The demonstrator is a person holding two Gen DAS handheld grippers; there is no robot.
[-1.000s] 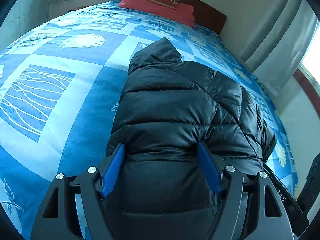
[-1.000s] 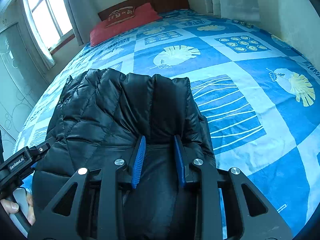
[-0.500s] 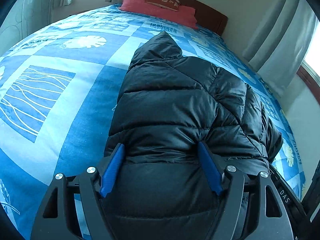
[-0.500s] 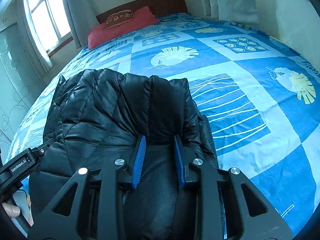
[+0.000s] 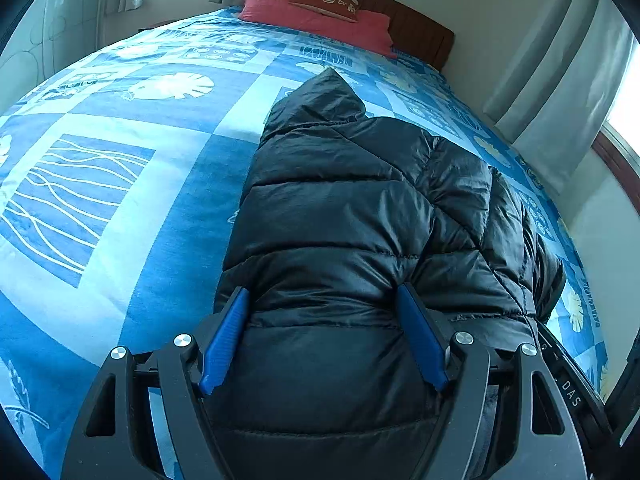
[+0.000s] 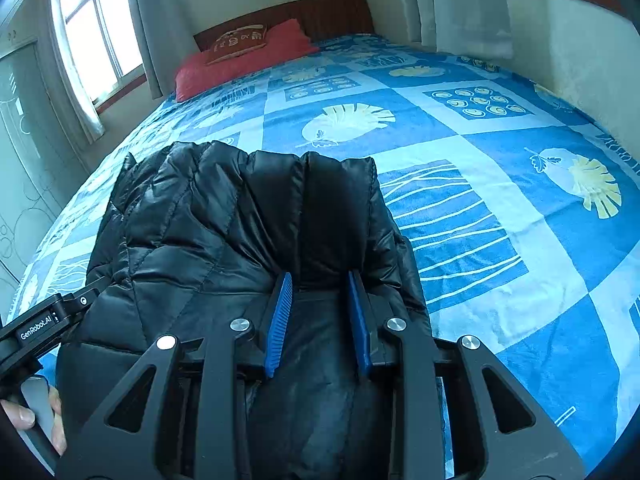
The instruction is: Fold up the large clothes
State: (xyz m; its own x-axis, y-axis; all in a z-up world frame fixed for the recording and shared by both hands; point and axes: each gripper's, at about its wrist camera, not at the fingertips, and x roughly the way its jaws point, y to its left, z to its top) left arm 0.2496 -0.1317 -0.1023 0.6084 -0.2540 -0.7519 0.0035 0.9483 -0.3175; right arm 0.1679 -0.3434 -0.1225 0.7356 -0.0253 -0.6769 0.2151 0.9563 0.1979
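Over the near end of the bed, the left wrist view looks along a black puffer jacket (image 5: 344, 216) lying on the blue patterned bedspread (image 5: 132, 184). Its long axis runs straight away from the left claw (image 5: 323, 336) toward the red pillow (image 5: 320, 16) at the headboard, with the pointed hood (image 5: 320, 100) at the far end. The left claw stands wide open, its blue fingers (image 5: 226, 340) straddling a broad bulge of the hem; they seem to press against the padding, but whether they actually pinch it I cannot tell. The jacket's body already looks folded in, a quilted layer lying across its right half.

Nearer the window side of the same jacket (image 6: 224, 224), the right wrist view shows the right claw (image 6: 320, 312) closed to a narrow gap, its blue fingers (image 6: 280, 316) gripping a ridge of dark fabric at the hem. The left gripper's handle, with part of the person's hand (image 6: 36, 424), sits just beside the jacket's near left corner.

Both claws are at the hem end, side by side and about equally near, with the hood farthest away. A lengthwise fold would likely carry the hem forward toward the pillow.
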